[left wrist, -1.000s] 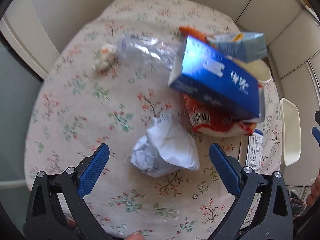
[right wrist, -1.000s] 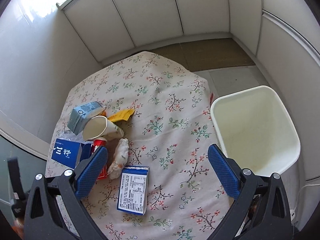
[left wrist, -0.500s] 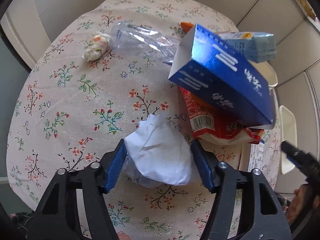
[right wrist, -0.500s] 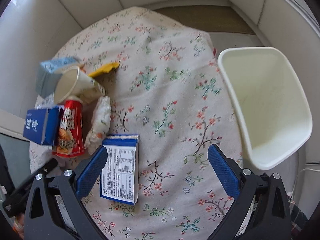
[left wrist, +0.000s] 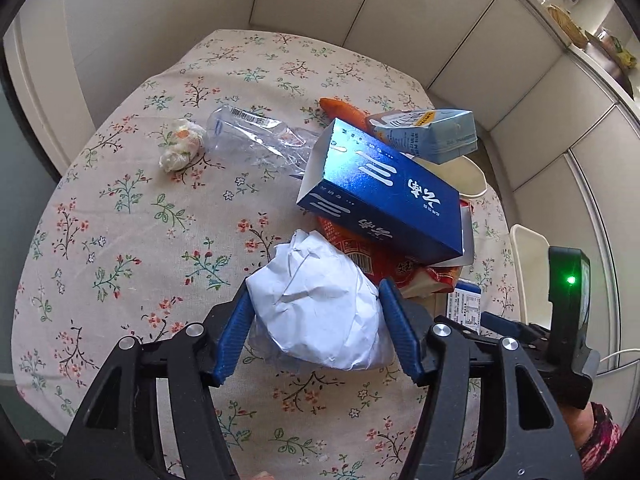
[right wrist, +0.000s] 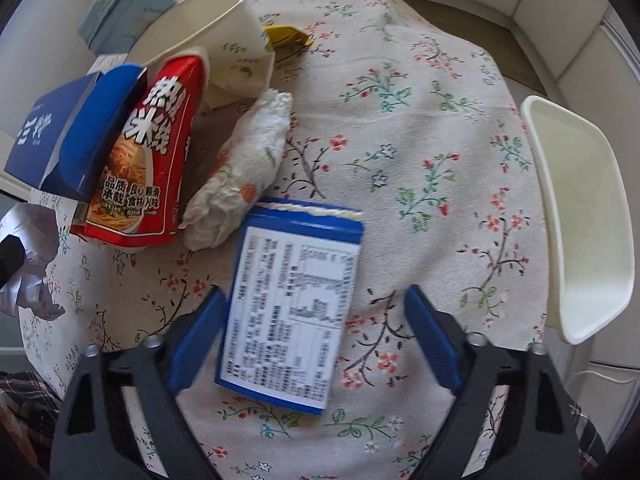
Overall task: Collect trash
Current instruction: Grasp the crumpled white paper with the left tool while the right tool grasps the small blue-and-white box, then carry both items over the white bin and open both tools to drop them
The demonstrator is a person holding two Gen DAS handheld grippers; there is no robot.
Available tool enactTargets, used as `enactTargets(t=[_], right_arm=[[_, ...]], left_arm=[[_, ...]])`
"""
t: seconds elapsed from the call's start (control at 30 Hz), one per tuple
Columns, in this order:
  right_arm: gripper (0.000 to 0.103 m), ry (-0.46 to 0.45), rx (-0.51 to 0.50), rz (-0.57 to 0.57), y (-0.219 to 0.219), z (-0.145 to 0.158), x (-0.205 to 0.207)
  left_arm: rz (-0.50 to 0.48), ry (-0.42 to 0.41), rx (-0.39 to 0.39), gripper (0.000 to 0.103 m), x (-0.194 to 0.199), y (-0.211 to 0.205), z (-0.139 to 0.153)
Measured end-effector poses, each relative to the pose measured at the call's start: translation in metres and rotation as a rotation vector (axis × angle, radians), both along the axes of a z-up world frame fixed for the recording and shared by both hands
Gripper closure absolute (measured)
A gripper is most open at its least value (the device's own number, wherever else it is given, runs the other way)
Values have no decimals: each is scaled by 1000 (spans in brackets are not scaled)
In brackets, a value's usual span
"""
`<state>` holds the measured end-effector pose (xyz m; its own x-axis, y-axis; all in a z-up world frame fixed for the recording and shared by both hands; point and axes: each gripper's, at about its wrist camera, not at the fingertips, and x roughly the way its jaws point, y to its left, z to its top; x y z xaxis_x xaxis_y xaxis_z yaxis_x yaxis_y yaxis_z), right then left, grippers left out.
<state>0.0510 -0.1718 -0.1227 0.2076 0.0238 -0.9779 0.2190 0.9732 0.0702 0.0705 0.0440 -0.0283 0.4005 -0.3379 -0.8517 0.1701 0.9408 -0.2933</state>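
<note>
My left gripper is shut on a crumpled white paper ball, held just above the floral tablecloth. The ball also shows at the left edge of the right wrist view. My right gripper is open, low over the cloth, with a flat blue-and-white packet lying between its fingers. A white trash bin stands off the table's right edge.
A pile lies behind the ball: a dark blue box, a red noodle packet, a light blue carton, a paper cup, a clear plastic bottle, and crumpled tissues.
My left gripper closed on the paper ball and has raised it a little. My right gripper came down and forward, so the blue-and-white packet now lies between its fingers.
</note>
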Motion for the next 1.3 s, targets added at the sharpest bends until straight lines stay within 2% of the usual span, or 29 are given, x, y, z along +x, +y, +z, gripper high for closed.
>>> enactTargets(t=[0.03,0.07,0.1,0.23,0.47,0.63,0.8,0.93,1.07,1.3], right_arm=[[36,-9,-23,9,2,1,-1],[45,-17,-30,16,2,-1,4],[47,-25,-33,17,3,0,4],[48,-50,9,3,-3,7,0],[48,-144,38,-43,-41,47,-19],[47,-291,-6,-98,-69,93,-37],[47,-390,-76,-178,-113,134,-48],[47,-445,-144,-227,-150,163,-59],[47,-469,-183,-309,-192,177,-80],[47,-454,-155,-506,-259,152,-104]], left_arm=[[-2,-2,0,43,-4,-5,-1],[-5,-5,0,43,-6,-7,0],[-8,-9,3,43,0,-9,-7],[-21,-32,-4,43,1,-9,-5],[-49,-97,-31,43,-8,-15,11],[-57,-147,-46,43,-14,-27,28],[-86,-163,-57,43,-15,-52,40],[-146,-174,-84,43,-13,-92,52],[-224,-180,-118,43,-8,-142,61],[-389,-168,-169,43,-12,-247,57]])
